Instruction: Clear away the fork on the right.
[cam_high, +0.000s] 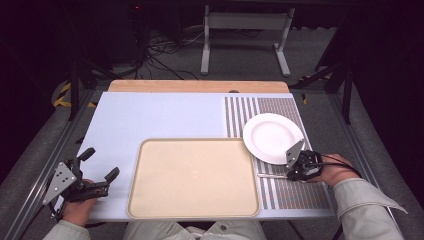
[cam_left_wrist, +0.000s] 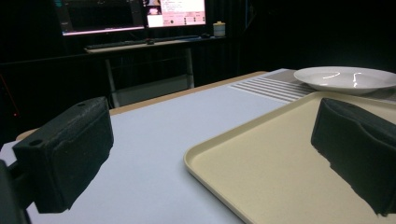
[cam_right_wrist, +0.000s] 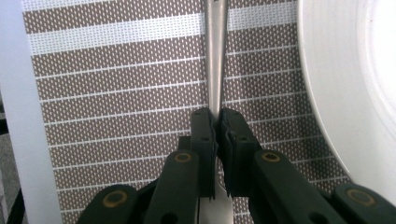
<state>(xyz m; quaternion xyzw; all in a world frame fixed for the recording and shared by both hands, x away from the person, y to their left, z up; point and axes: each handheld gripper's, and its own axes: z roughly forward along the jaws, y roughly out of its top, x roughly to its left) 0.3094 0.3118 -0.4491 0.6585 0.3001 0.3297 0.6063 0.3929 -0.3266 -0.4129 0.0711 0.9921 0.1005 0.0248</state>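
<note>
On the striped placemat (cam_high: 295, 192) at the bench's right side, we saw the right gripper (cam_right_wrist: 216, 126) clamped on the handle of a metal utensil (cam_right_wrist: 215, 56) that lay flat just beside the white plate (cam_high: 272, 137). The left gripper (cam_high: 97, 170) hovered with its jaws spread wide and nothing between them, left of the beige tray (cam_high: 195, 212).

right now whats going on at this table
A person works with a gripper in each hand. The right gripper is shut on the handle of a metal utensil lying on the striped placemat, just beside the white plate. The left gripper sits open and empty near the beige tray, which holds nothing.
</note>
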